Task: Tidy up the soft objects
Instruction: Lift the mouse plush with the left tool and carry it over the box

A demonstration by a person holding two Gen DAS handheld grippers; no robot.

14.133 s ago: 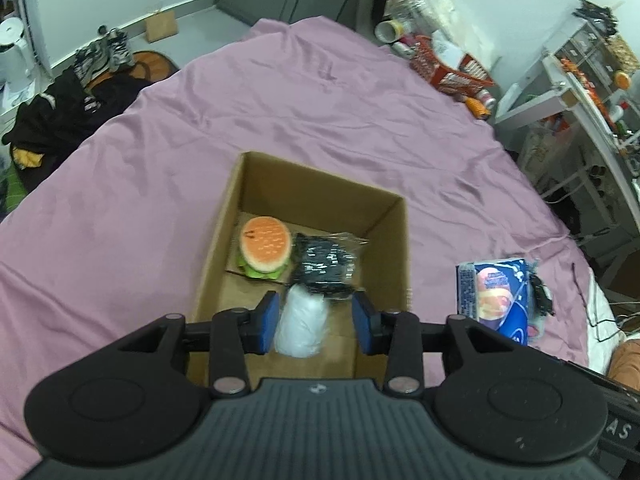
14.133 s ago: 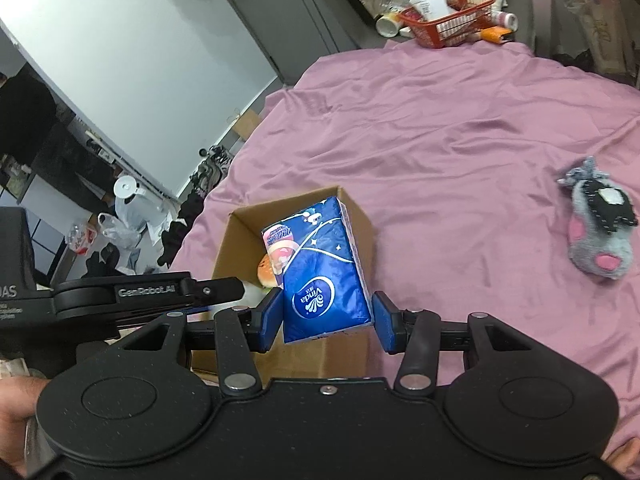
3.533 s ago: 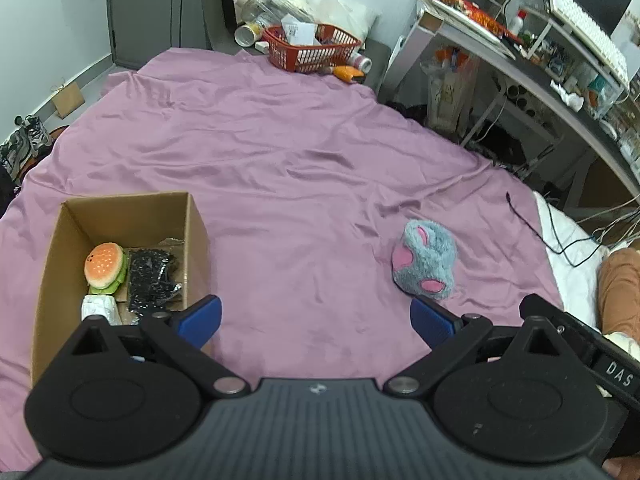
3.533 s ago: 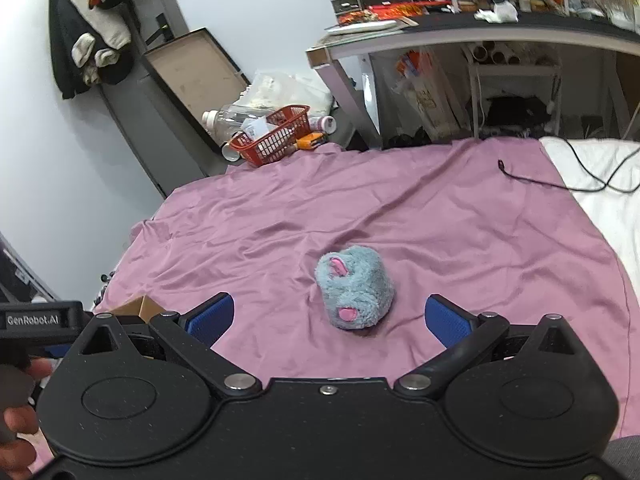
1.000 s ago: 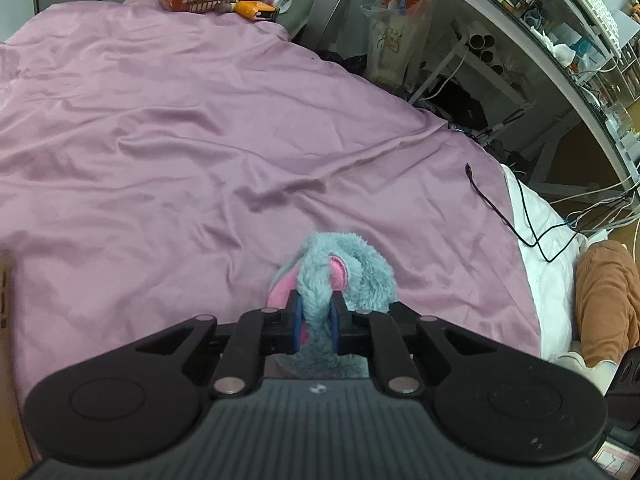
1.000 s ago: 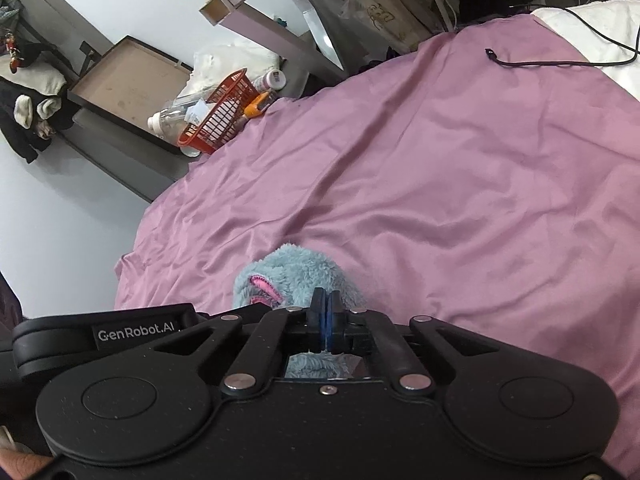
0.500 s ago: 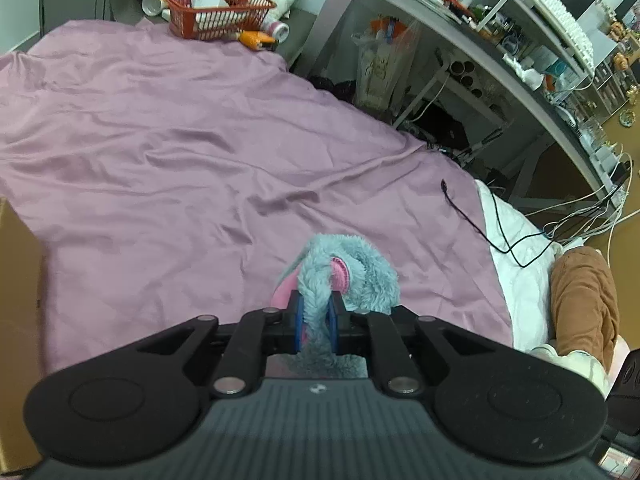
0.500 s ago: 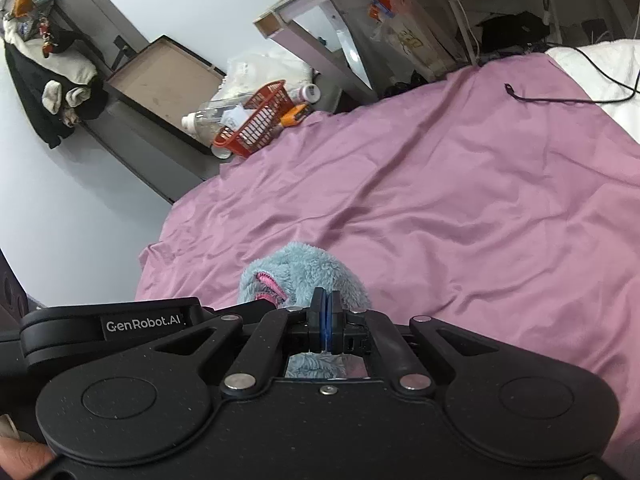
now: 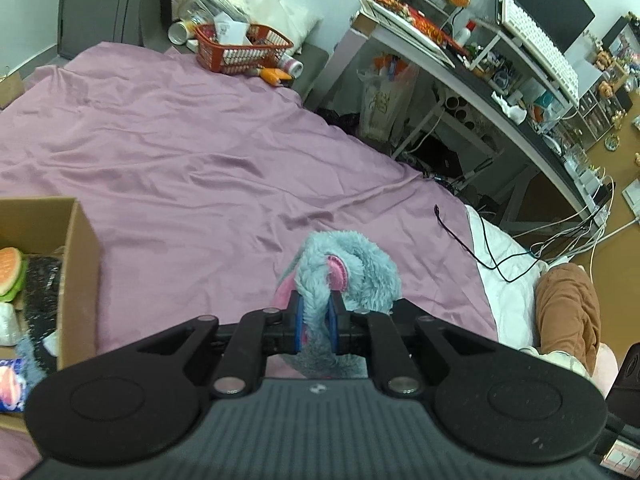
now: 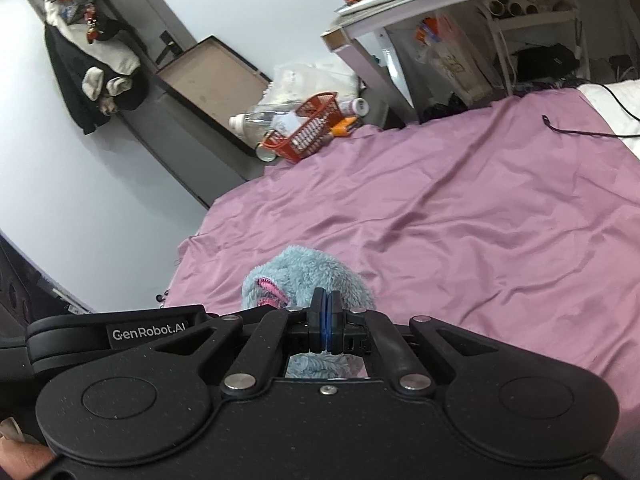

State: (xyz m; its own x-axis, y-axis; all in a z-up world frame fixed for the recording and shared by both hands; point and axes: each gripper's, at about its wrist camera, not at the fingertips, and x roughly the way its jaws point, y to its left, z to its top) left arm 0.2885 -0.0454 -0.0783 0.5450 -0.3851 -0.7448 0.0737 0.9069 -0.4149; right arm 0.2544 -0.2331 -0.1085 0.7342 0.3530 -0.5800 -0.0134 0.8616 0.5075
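A fluffy grey-blue plush toy (image 9: 352, 264) with pink patches hangs just above the purple bedsheet (image 9: 200, 160). My left gripper (image 9: 315, 316) is shut on a thick fold of its fur. In the right wrist view the same plush toy (image 10: 304, 272) sits right at my right gripper (image 10: 324, 312), whose blue pads are pressed together on its near edge, with fur showing under them. A cardboard box (image 9: 80, 248) at the left edge holds a burger toy (image 9: 12, 268), a black packet (image 9: 40, 284) and a blue tissue pack (image 9: 8, 384).
A red basket (image 9: 244, 46) and bottles sit at the bed's far end. A cluttered desk (image 9: 480, 68) runs along the right. A black cable (image 9: 480, 256) lies on white bedding beside a person's brown trouser leg (image 9: 568, 312). A hand (image 10: 20, 452) holds the left gripper.
Both grippers stay shut on the plush toy and have risen with it. The left view has swung left, bringing the box and its contents into sight.
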